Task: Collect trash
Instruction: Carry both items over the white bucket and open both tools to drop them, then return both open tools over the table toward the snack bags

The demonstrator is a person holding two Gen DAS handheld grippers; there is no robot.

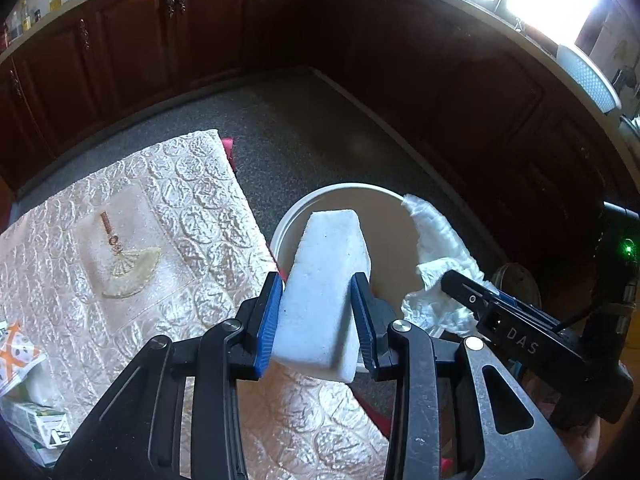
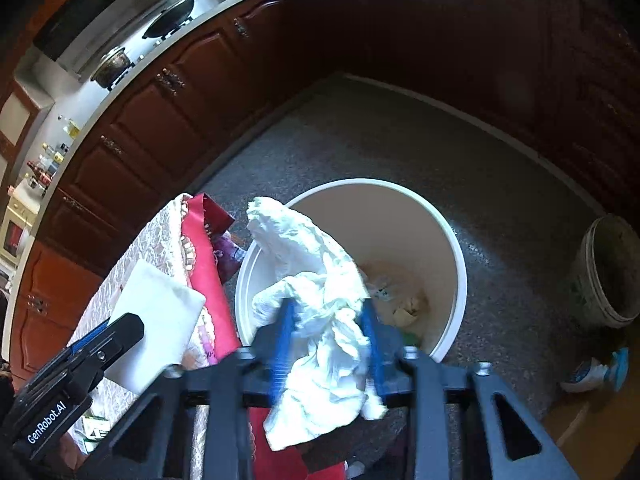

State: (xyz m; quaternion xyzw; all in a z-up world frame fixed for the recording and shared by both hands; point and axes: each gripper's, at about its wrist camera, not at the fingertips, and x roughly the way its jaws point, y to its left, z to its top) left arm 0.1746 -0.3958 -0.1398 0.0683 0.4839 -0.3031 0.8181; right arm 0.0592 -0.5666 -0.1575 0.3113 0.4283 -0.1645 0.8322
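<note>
A white foam block [image 1: 328,248] sits clamped between the blue pads of my left gripper [image 1: 318,280], held over the near rim of a white bucket [image 1: 288,216] on the floor. From the right wrist, that block [image 2: 160,312] and the left gripper [image 2: 132,326] appear at lower left. My right gripper [image 2: 328,308] hovers over the bucket [image 2: 456,248]; its blurred blue pads stand apart with a crumpled white tissue [image 2: 316,280] bunched loosely between them. The left wrist view shows the tissue [image 1: 440,248] at the right gripper's tip [image 1: 460,280]. Paper scraps [image 2: 400,292] lie in the bucket's bottom.
A table with a cream embroidered cloth [image 1: 120,220] over a red cloth [image 2: 204,264] stands left of the bucket, with packets [image 1: 24,360] at its near corner. A dirty second bucket [image 2: 612,272] and a blue-white bottle [image 2: 596,372] are on the floor at right. Dark wooden cabinets [image 1: 140,60] ring the floor.
</note>
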